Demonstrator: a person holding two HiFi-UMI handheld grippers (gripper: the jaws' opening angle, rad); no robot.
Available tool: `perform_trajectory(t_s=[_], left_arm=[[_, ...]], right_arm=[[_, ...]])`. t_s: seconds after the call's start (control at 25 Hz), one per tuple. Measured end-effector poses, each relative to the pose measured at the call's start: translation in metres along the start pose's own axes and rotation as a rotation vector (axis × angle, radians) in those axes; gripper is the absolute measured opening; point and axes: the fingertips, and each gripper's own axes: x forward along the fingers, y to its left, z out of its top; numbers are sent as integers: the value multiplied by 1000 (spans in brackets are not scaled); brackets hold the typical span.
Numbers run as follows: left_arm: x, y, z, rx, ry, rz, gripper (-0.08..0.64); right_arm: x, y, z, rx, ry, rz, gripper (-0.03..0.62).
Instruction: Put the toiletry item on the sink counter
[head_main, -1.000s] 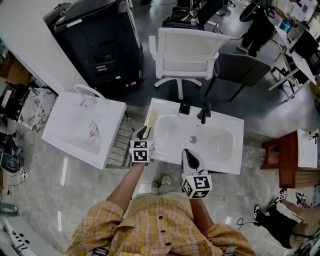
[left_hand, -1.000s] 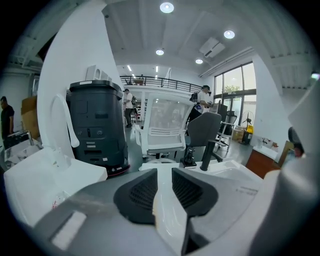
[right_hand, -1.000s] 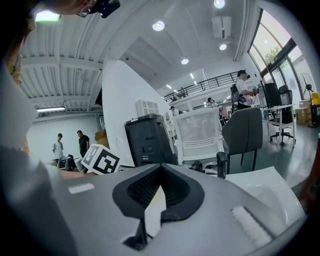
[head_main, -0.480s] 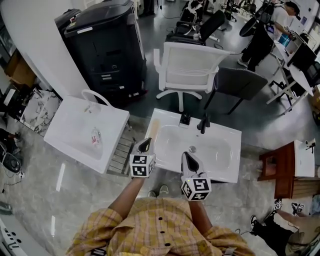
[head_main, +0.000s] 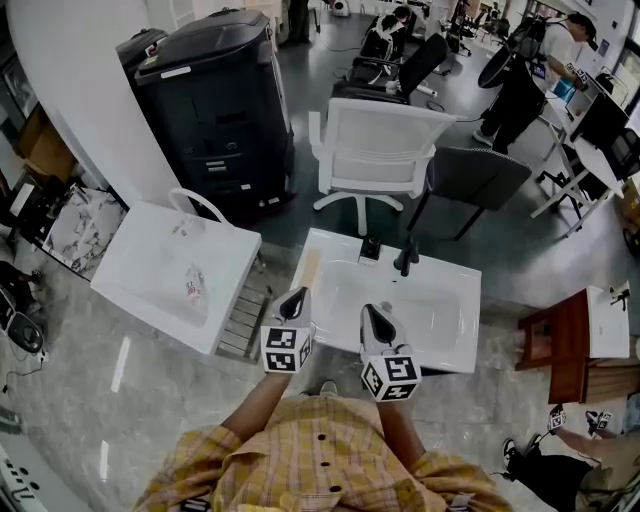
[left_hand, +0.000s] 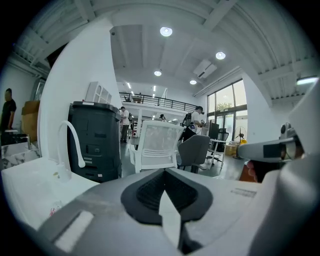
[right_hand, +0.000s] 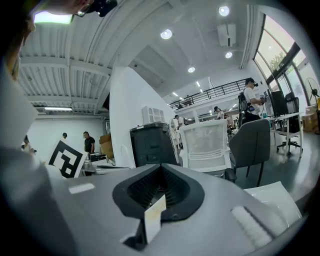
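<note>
The white sink counter (head_main: 455, 350) stands in front of me, with a black faucet (head_main: 405, 258) at its back rim. A long beige item (head_main: 308, 268) lies on the counter's left rim. My left gripper (head_main: 293, 303) hovers just short of that rim, shut with nothing in it; its own view shows the jaws (left_hand: 165, 192) closed together. Over the counter's front edge is my right gripper (head_main: 377, 323), which is also shut and empty (right_hand: 157, 200). Neither gripper touches the beige item.
A second white basin (head_main: 150, 250) with a curved white tap (head_main: 200, 205) stands at the left, and a small red-printed packet (head_main: 192, 288) lies in it. A small black object (head_main: 369, 248) sits by the faucet. Behind are a white chair (head_main: 385, 150), a grey chair (head_main: 480, 175) and a black cabinet (head_main: 210, 90).
Both grippers have drawn back toward me from the counter. The left gripper's jaws, apart one second ago near the beige item, have closed.
</note>
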Motion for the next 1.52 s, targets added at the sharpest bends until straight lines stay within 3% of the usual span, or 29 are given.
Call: perform_trajectory(t_s=[0.8,1.52], left_arm=[[-25,-14,32,59,-122,-21,0],[-28,-25,35,78,-147,-59,0]], right_arm=[[10,-2,17,-23,-56,-17,0],[4,-9,20,-28,-76,-71,0]])
